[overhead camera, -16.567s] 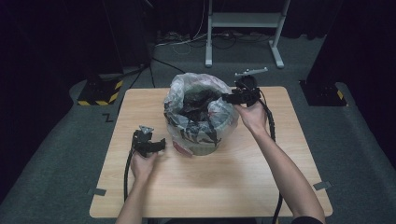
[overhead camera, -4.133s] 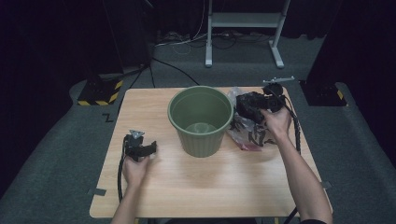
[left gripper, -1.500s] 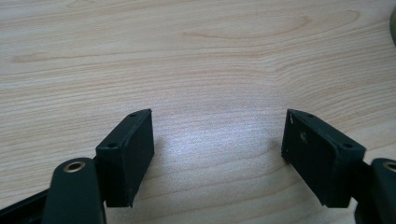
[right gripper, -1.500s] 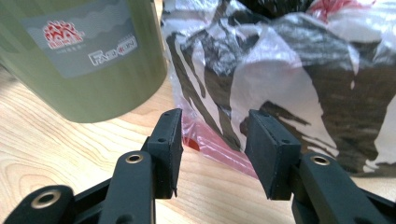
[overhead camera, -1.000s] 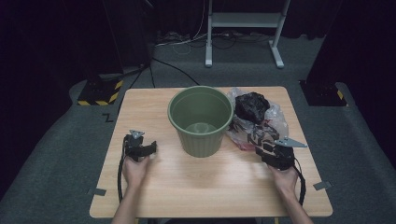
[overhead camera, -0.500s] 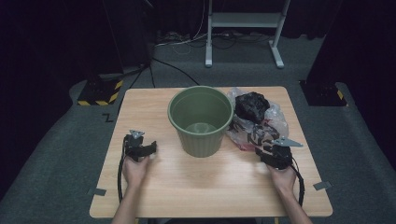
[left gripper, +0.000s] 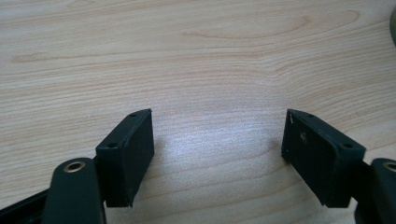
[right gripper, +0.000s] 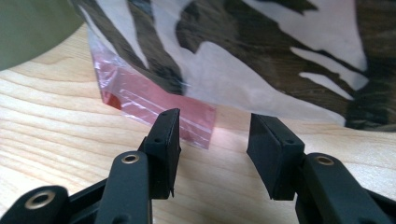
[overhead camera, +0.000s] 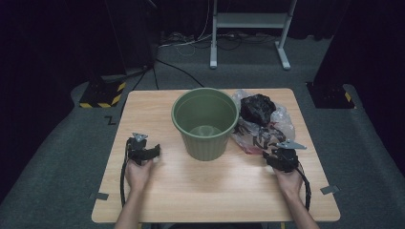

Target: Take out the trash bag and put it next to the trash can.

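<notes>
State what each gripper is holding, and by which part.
Nothing: the left gripper is open over bare table; the right gripper is open beside the plastic bag.

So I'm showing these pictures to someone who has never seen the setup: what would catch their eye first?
Most likely the round green plastic bucket, standing upright and empty at the middle of the pale wooden table. Right beside it, on the person's right, lies a crumpled clear plastic bag with black patterning and a red strip. The right gripper points at that bag's red edge with nothing between its jaws, while the left gripper rests open over bare wood.
</notes>
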Motion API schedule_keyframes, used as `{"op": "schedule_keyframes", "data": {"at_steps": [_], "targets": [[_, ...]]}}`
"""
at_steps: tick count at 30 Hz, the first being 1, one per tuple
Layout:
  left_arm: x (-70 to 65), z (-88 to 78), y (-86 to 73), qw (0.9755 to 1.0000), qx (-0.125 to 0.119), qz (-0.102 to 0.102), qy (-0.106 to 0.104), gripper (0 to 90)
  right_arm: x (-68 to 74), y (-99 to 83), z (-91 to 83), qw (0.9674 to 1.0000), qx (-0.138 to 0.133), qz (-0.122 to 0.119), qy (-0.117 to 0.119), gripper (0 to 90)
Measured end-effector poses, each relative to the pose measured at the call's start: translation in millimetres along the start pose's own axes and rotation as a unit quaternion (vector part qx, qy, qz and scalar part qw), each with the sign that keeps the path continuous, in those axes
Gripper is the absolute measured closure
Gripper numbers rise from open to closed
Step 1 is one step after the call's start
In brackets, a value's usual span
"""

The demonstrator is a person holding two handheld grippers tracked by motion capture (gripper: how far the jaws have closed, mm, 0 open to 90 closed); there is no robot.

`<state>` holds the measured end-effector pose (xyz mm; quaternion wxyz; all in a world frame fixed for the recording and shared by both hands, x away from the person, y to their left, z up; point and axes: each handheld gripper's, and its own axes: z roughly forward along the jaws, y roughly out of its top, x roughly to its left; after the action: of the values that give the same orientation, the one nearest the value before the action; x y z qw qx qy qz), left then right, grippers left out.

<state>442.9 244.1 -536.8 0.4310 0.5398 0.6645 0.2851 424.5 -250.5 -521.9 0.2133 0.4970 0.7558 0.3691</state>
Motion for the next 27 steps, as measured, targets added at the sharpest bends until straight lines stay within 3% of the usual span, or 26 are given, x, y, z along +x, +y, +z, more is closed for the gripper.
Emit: {"op": "schedule_keyframes", "data": {"at_steps": [5, 9, 15, 27], "targets": [[0.0, 0.0, 0.0, 1.0000, 0.000, 0.000, 0.000, 25.2, -1.7, 0.7, 1.6, 0.9999, 0.005, -0.003, -0.010, 52.4], [-0.1, 0.1, 0.0, 1.0000, -0.002, -0.001, 0.001, 25.3, 1.0, 1.6, 3.1, 0.9994, 0.012, -0.021, -0.024, 47.5], [0.0, -0.1, -0.1, 1.0000, -0.002, 0.000, 0.002, 25.3, 1.3, 1.7, 3.5, 0.9991, 0.013, -0.018, -0.036, 40.9], [-0.1, 0.0, -0.1, 1.0000, -0.003, -0.002, 0.002, 25.5, -0.2, 1.9, 3.8, 0.9993, 0.015, -0.010, -0.033, 39.3]]}}
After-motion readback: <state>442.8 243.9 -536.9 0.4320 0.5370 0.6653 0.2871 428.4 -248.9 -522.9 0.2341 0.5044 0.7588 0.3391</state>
